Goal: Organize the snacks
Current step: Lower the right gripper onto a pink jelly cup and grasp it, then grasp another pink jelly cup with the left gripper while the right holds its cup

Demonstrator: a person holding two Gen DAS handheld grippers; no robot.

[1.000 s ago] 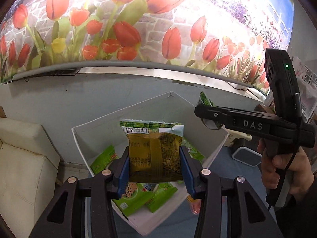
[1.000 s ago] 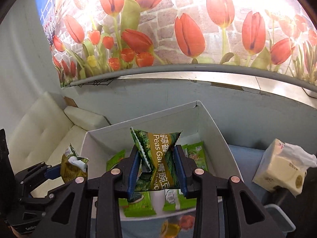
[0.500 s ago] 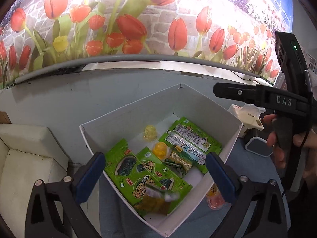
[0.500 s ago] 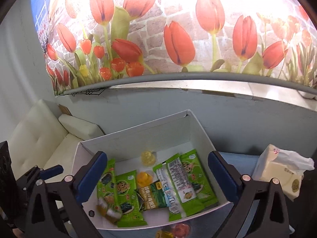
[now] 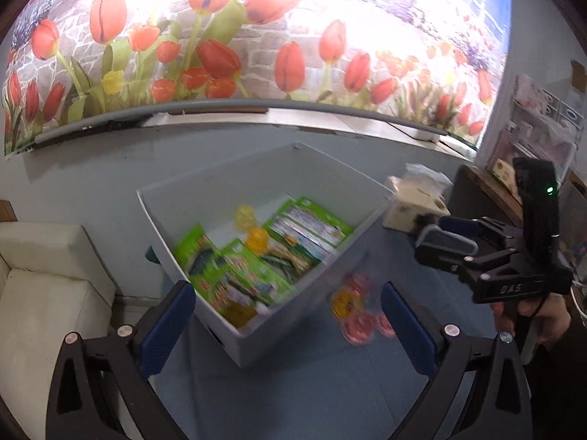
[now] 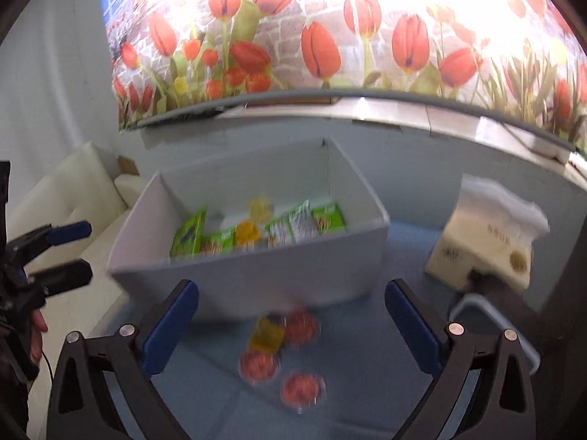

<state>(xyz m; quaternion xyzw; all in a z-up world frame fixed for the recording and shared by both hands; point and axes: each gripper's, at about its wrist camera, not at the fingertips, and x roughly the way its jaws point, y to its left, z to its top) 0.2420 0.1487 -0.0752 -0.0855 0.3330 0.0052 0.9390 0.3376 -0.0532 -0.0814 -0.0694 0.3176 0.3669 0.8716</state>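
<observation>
A white box stands on the blue table and holds several green snack packets and yellow jelly cups. In front of the box lie red jelly cups and one yellow cup. My left gripper is open and empty, over the box's near corner. My right gripper is open and empty, above the loose cups. Each gripper shows in the other's view, the right gripper at the right and the left gripper at the left.
A cream tissue pack stands right of the box, with a grey-rimmed lid in front of it. A white sofa is at the left. A tulip mural covers the wall behind.
Both grippers opened and dropped their snack packets into the box. Both then drew back and sank, so the box sits farther off and the loose cups come into view.
</observation>
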